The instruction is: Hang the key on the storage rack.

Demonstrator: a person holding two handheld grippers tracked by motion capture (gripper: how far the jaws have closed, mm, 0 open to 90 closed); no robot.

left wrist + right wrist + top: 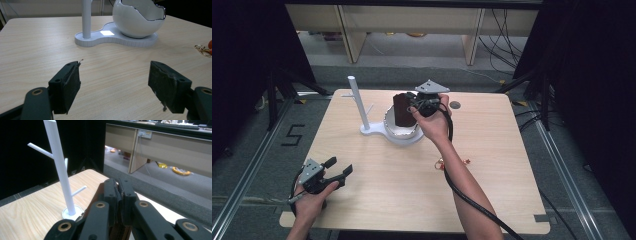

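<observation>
My right gripper (414, 107) is shut on a flat dark brown object, like a wallet (401, 111), held upright over the white eggshell-shaped bowl (402, 131). Whether the object's lower edge touches the bowl I cannot tell. In the right gripper view the jaws (117, 192) are pressed together on the brown object (98, 192), with the white branched post (61, 170) just to the left. My left gripper (339, 167) rests near the table's front left corner. Its jaws (115, 82) stand open with nothing between them, facing the bowl (137, 20) and the post (86, 17).
Bowl and post share one white base (107, 40). A key ring (442, 164) with a small red piece (466, 161) lies right of the table's middle; the key ring (202, 48) shows at the right edge of the left gripper view. A dark round spot (455, 105) marks the tabletop behind the right hand.
</observation>
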